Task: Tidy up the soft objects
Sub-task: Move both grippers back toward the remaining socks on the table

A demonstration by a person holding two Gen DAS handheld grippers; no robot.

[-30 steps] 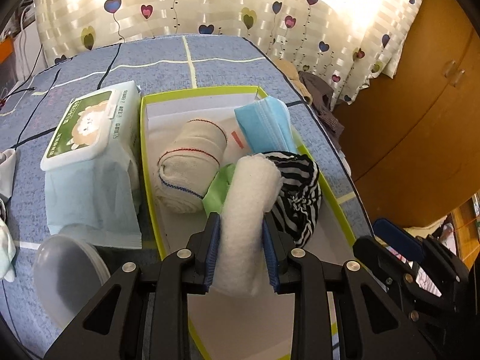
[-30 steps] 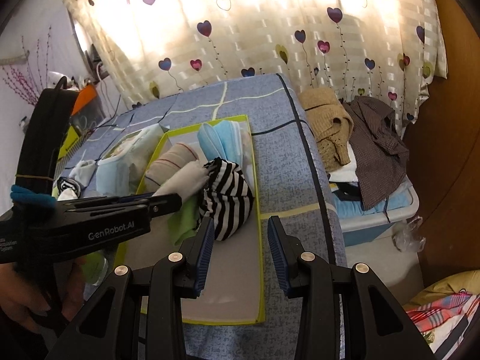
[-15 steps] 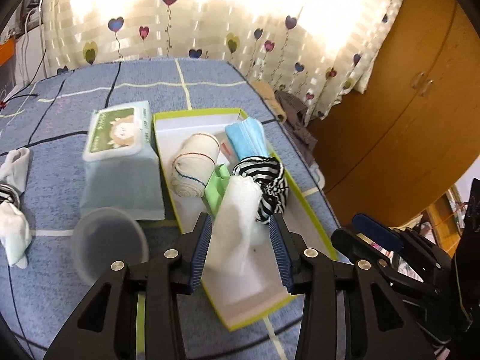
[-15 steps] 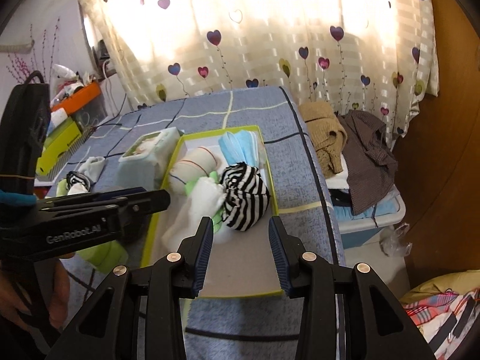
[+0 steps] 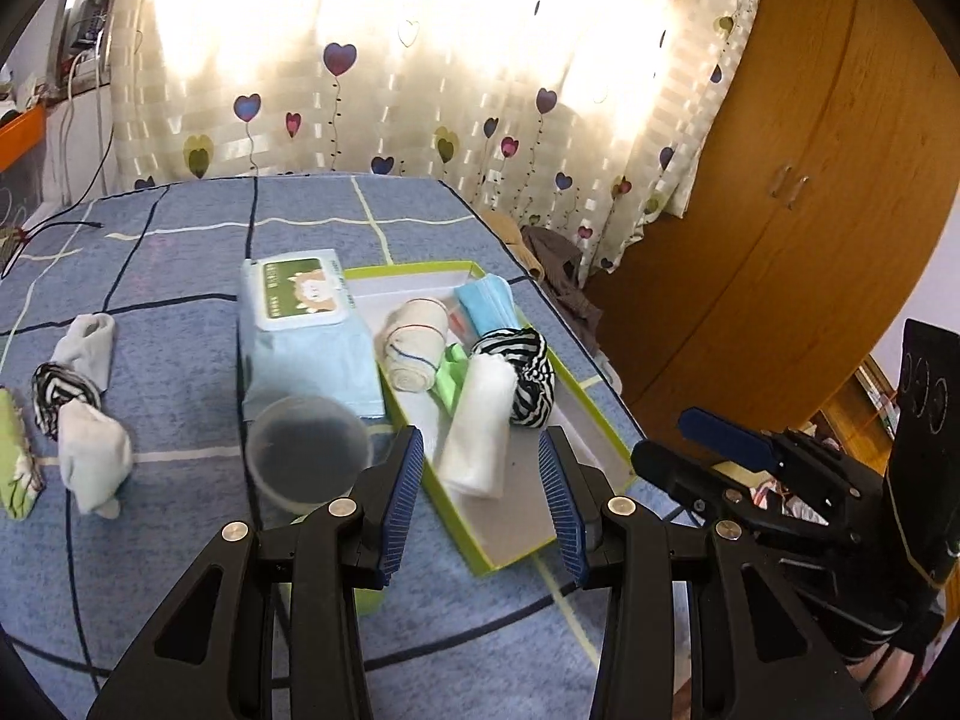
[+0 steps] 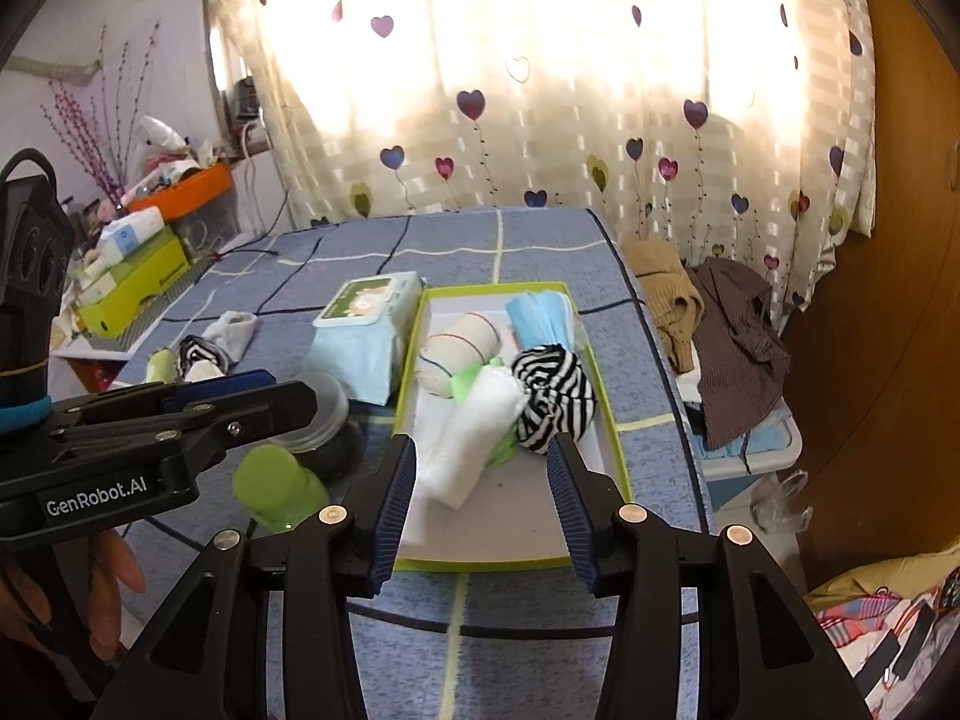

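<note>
A white rolled cloth lies free in the green-rimmed box, leaning on a striped sock ball. A beige bandage roll, blue masks and a green cloth share the box. My left gripper is open and hangs back above the box's near end, holding nothing. My right gripper hovers over the box's near edge; its jaws are opening with nothing between them.
A wipes pack lies left of the box, with a clear plastic cup in front of it. Loose socks lie at the left on the blue bedspread. A green bottle stands near the cup. Clothes are piled beyond the bed's right edge.
The left gripper opened off the white rolled cloth, left it in the box and drew back and up. The right gripper also pulled back and its jaws widened.
</note>
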